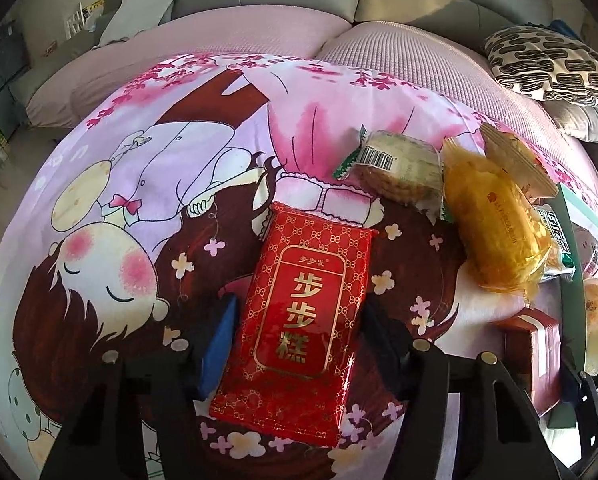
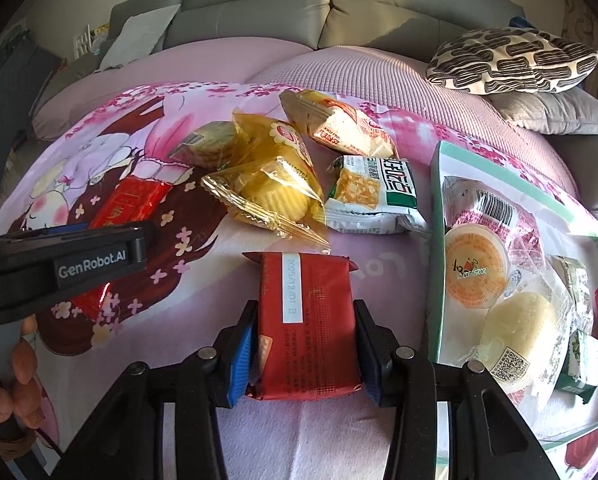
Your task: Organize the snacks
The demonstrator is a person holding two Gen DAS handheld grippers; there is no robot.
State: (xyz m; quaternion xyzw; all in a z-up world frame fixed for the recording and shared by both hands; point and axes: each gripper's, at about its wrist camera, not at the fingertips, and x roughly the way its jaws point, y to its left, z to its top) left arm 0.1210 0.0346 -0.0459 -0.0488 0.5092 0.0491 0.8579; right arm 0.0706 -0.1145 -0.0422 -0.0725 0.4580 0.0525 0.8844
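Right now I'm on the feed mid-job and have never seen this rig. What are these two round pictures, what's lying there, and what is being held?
No robot arm: a person holds a two-finger gripper in each hand, each with a fisheye camera looking along its fingers. In the left wrist view, the left gripper grips a red patterned packet. In the right wrist view, the right gripper is shut on a red wrapped snack. Loose snacks, such as a yellow cake, lie on a cartoon-print cloth. At right, a shallow box holds sorted snacks.

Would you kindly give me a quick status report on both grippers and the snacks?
Left gripper jaws around red gold-print packet. Right gripper shut on dark red packet. Box at right, part-filled. Loose snacks between, path clear.
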